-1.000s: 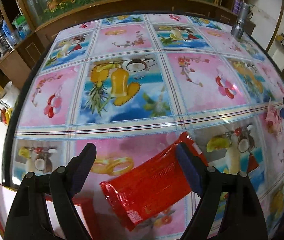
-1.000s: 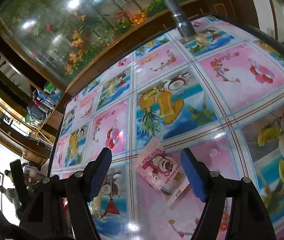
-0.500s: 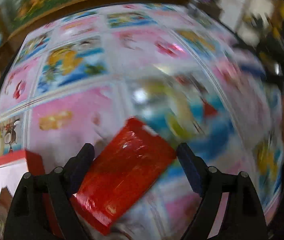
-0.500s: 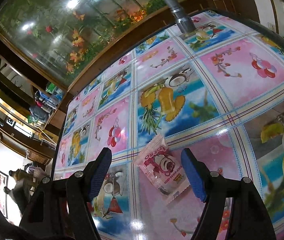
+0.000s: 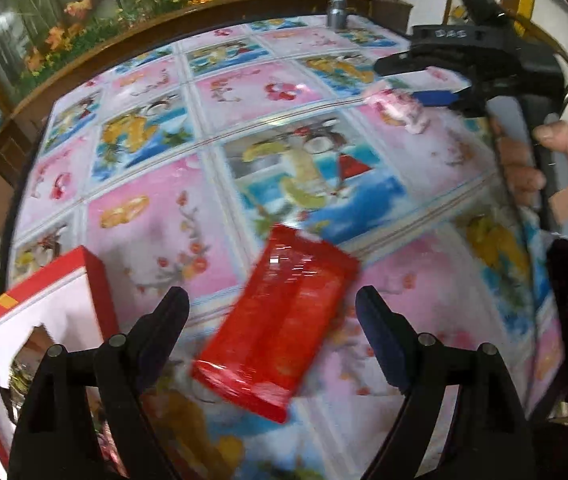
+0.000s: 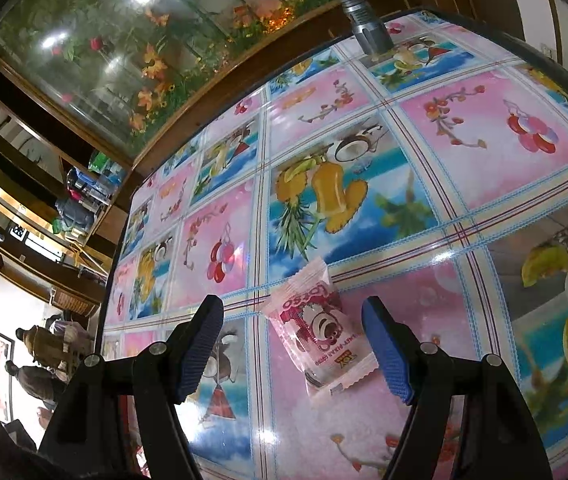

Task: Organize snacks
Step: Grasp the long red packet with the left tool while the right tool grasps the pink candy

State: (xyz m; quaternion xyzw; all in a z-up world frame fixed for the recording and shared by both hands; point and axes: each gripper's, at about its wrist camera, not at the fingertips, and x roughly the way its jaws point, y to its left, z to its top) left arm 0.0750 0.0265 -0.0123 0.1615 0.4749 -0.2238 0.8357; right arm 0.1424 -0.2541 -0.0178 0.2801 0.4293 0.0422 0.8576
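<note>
Red pack [image 5: 279, 320] btwn open jaws, prob. untouched.

Red box [image 5: 43, 320] cut off at left edge — red packet [image 5: 279, 320] motion-blurred.

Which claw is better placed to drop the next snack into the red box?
Left, probably. The left claw stands open around the red packet, and the red box lies just beside it. The right claw straddles the pink packet, with no box in its view.
</note>
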